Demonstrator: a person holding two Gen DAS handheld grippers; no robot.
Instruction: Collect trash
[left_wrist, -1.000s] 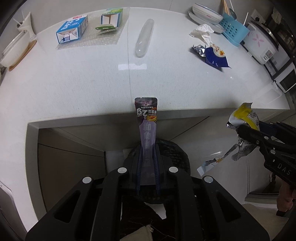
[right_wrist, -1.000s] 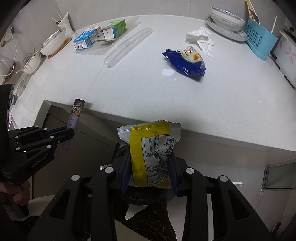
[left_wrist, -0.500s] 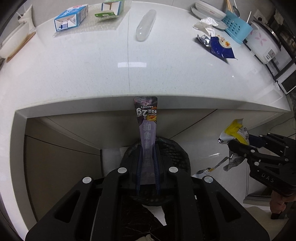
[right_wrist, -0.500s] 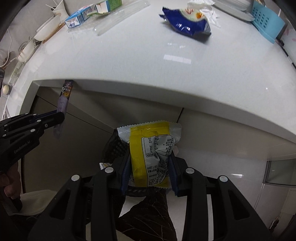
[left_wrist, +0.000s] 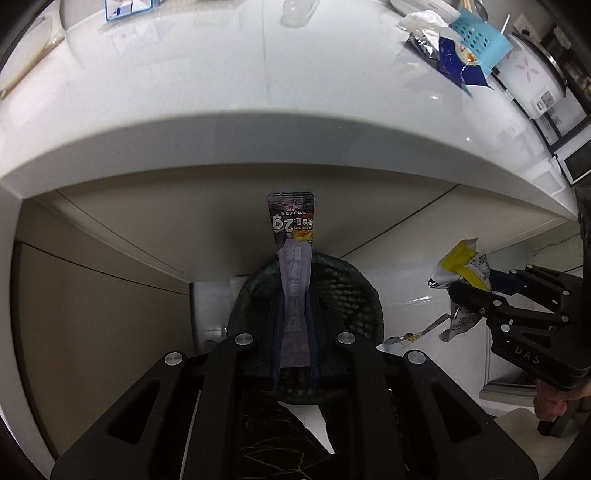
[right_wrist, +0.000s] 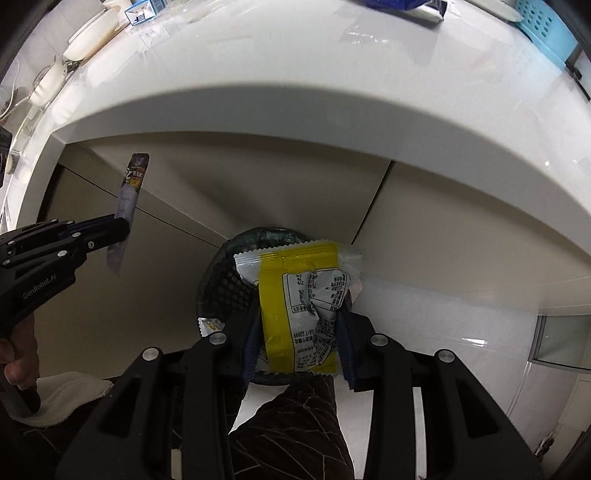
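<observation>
- So, biggest thing first: the white surface (left_wrist: 258, 122) fills the top of both views, its front edge overhanging the cabinet fronts below. More trash is up there, a blue snack bag (left_wrist: 458, 62) and a crumpled tissue (left_wrist: 421, 22) out at 1 o'clock in the left view.
- Black mesh bin (left_wrist: 347, 291) sits on the floor under that overhang, dead centre in both views. Looks to me like the drop-off step, with both pieces right above the bin.
- Room-wise, the cabinet front is close behind the bin at 12, and the bin's 3 o'clock side is open floor. There's a stray wrapper lying there just outside the rim.
- Right tongs (right_wrist: 299, 328) are clamped on the yellow wrapper (right_wrist: 299, 295), which hangs over the bin mouth.
- Left tongs (left_wrist: 293, 332) are pinched tight on the purple sachet (left_wrist: 293, 266), standing up between the jaws.
- Next move, I'd guess: let go of both, taking care each piece lands inside the rim, not beside it.
</observation>
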